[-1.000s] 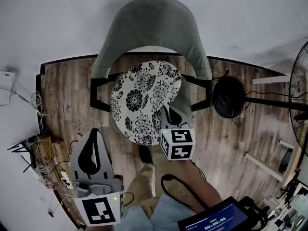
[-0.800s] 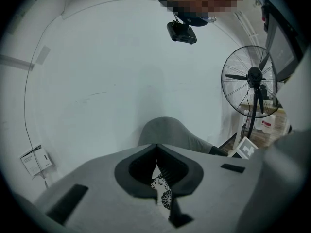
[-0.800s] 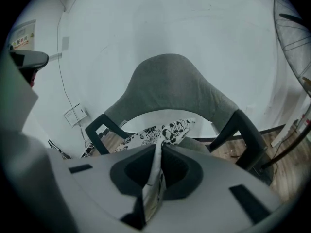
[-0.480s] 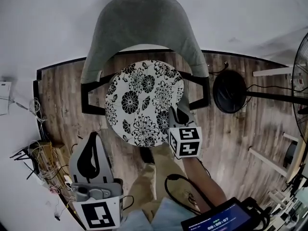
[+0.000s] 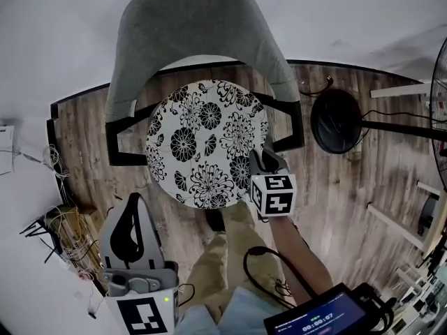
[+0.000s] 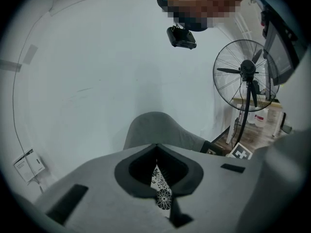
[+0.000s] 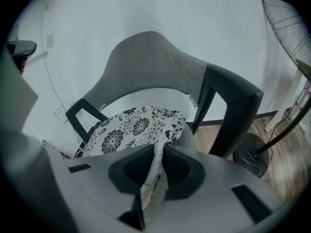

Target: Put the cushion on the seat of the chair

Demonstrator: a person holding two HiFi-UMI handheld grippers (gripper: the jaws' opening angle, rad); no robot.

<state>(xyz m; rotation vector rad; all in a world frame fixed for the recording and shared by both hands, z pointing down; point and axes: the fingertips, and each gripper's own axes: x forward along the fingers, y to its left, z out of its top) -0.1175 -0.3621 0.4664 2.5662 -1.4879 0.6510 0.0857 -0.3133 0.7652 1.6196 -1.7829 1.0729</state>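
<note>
A round cushion (image 5: 206,142) with a black-and-white flower print lies flat on the seat of the grey chair (image 5: 188,33), inside its dark armrests. My right gripper (image 5: 262,160) is at the cushion's near right edge. In the right gripper view a fold of the cushion's rim (image 7: 154,171) still sits pinched between the jaws of the right gripper (image 7: 158,149), which are opening. My left gripper (image 5: 133,211) hangs low at the near left, well away from the chair, shut and empty. In the left gripper view a strip of the cushion (image 6: 163,198) shows past the left gripper (image 6: 155,147).
A standing fan's round base (image 5: 336,121) sits on the wood floor right of the chair, its head (image 6: 248,72) at the right. Tangled cables (image 5: 59,236) lie by the left wall. The person's legs (image 5: 223,257) stand just before the chair; a tablet (image 5: 314,319) shows at the bottom.
The cushion has come down from a tilt to lie flat on the seat. My right gripper sank with its edge. The left gripper drifted slightly.
</note>
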